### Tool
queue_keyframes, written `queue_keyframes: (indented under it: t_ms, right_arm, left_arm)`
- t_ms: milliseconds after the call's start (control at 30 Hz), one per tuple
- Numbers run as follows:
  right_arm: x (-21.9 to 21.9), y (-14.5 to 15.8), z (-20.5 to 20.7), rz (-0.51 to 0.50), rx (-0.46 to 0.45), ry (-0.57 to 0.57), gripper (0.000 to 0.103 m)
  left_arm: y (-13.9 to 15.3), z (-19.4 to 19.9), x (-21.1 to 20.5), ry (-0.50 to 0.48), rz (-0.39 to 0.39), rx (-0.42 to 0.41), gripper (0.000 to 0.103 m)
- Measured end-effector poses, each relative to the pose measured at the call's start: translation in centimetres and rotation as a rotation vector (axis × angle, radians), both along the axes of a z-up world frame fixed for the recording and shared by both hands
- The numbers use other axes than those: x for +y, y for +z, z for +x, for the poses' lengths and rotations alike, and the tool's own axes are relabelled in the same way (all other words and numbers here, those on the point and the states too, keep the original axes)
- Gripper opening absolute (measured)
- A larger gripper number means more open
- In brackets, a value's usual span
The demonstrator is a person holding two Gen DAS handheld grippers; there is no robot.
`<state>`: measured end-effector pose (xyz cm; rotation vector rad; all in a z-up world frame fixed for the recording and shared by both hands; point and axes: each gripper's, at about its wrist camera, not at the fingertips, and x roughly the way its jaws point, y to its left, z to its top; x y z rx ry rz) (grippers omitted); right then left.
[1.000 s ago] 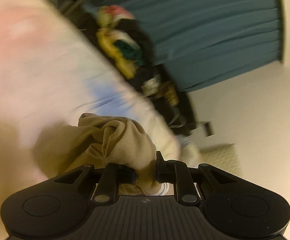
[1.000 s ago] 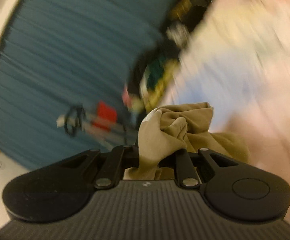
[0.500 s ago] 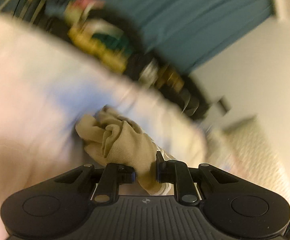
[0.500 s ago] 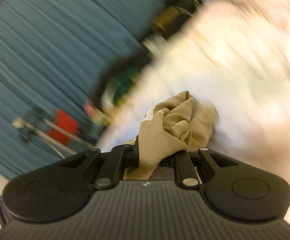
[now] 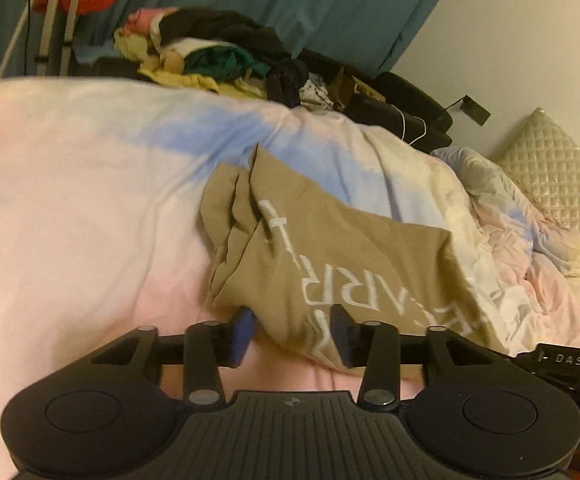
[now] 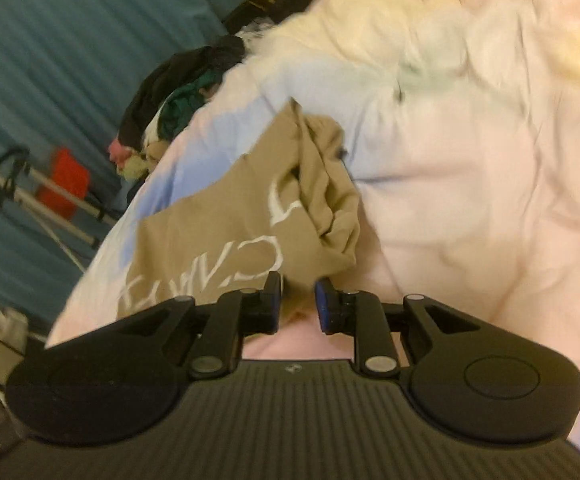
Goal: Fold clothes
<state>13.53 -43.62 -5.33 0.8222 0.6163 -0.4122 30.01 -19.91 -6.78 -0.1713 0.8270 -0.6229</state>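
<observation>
Lying spread on the duvet (image 5: 70,208), the tan shirt (image 5: 353,256) had reached the bed with its white lettering facing up, and this looked like the laying-out stage of the fold. Most of the cloth lay flat, yet one side was bunched into thick pleats toward the far edge of the bed, near the heap of clothes (image 5: 210,56) beyond that edge.

The left gripper (image 5: 291,334) stood about half open; its jaws had just been opening, and the near hem of the shirt lay loosely between the pads without being pinched. The right gripper (image 6: 297,304) had also just been opening, to a narrow gap. No cloth sat between its pads; the shirt edge lay just past the tips.

By my judgement, 1 step was done: the shirt had been set down and let go. Smoothing the bunched side, bringing the sides or sleeves inward and doubling the body over all seemed left to do. No crisp fold line showed anywhere on it. The heap suggested more garments waited.
</observation>
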Motion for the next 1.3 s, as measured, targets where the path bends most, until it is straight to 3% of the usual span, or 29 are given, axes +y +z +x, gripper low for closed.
queue_keyframes:
  t_ms: [167,233,267,300,367,500,667,1033,1300]
  right_arm:
    - [1.7,5.8,-3.8,-0.090,-0.079,0.058,0.022]
    - [2.6,8.2,-5.0,-0.132,-0.104,0.083,0.026]
    - [3.0,9.3,-5.7,-0.155,-0.116,0.097,0.040]
    - [3.5,10.3,-6.5,-0.177,-0.133,0.109,0.065]
    - [4.6,12.0,-8.3,-0.219,-0.170,0.120,0.093]
    - [7.2,14.0,-11.2,-0.311,-0.203,0.171,0.094]
    - [9.8,14.0,-14.5,-0.382,-0.233,0.186,0.094]
    - [14.5,11.1,-18.9,-0.563,-0.297,0.176,0.094]
    - [15.9,8.8,-18.4,-0.606,-0.323,0.130,0.094]
  left_arm:
    - [6.7,-4.9,1.6,-0.027,0.006,-0.131,0.064]
    - [9.3,-7.1,2.2,-0.038,0.011,-0.180,0.076]
    - [10.5,-8.3,2.6,-0.043,0.015,-0.201,0.080]
    - [11.5,-9.5,3.0,-0.049,0.019,-0.225,0.087]
    - [13.6,-12.0,3.7,-0.063,0.028,-0.274,0.099]
    - [16.1,-16.3,5.3,-0.069,0.046,-0.362,0.103]
    - [16.7,-20.3,7.1,-0.040,0.073,-0.433,0.103]
    - [14.3,-26.2,10.8,0.013,0.058,-0.509,0.102]
    - [12.5,-26.6,12.7,0.052,0.043,-0.544,0.103]
